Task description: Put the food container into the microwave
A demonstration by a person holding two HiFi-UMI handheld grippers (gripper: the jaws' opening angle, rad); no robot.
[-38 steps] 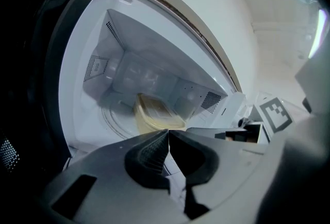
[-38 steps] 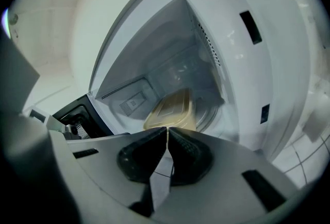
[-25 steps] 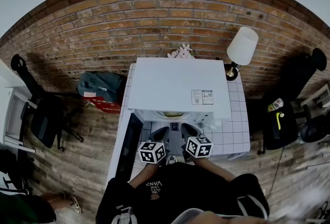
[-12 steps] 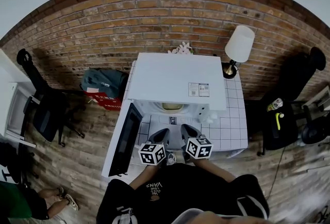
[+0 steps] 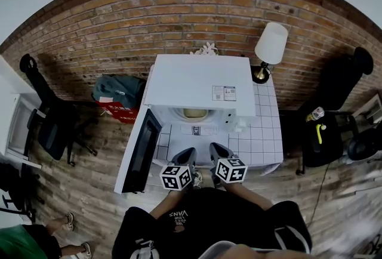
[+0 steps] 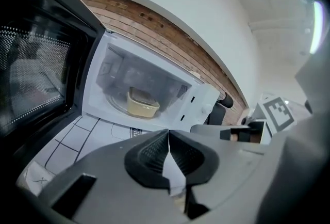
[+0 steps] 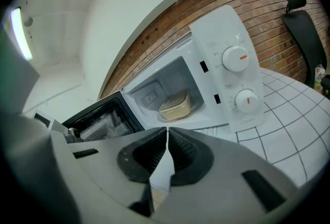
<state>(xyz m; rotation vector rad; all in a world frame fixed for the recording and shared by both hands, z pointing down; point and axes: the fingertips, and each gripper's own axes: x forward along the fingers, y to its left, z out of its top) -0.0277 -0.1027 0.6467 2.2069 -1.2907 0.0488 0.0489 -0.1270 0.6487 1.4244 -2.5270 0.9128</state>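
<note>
The cream food container [image 6: 142, 104] [image 7: 176, 106] [image 5: 194, 113] sits inside the white microwave [image 5: 200, 82] on its turntable. The microwave's black-framed door [image 5: 141, 150] [image 6: 36, 73] [image 7: 103, 120] stands swung open to the left. My left gripper [image 6: 168, 132] [image 5: 184, 156] and right gripper [image 7: 166, 130] [image 5: 218, 151] are side by side in front of the open cavity, well back from it. Both are shut with nothing between the jaws.
The microwave stands on a white tiled table [image 5: 259, 144] against a brick wall [image 5: 119, 31]. Its control panel with two dials [image 7: 236, 58] is to the right of the cavity. A white lamp [image 5: 270, 44] is at the back right. A dark chair [image 5: 48, 126] stands left on the wooden floor.
Both grippers have drawn back from the microwave, which now sits farther away in the head view. The door shows swung wider open. The container stays inside.
</note>
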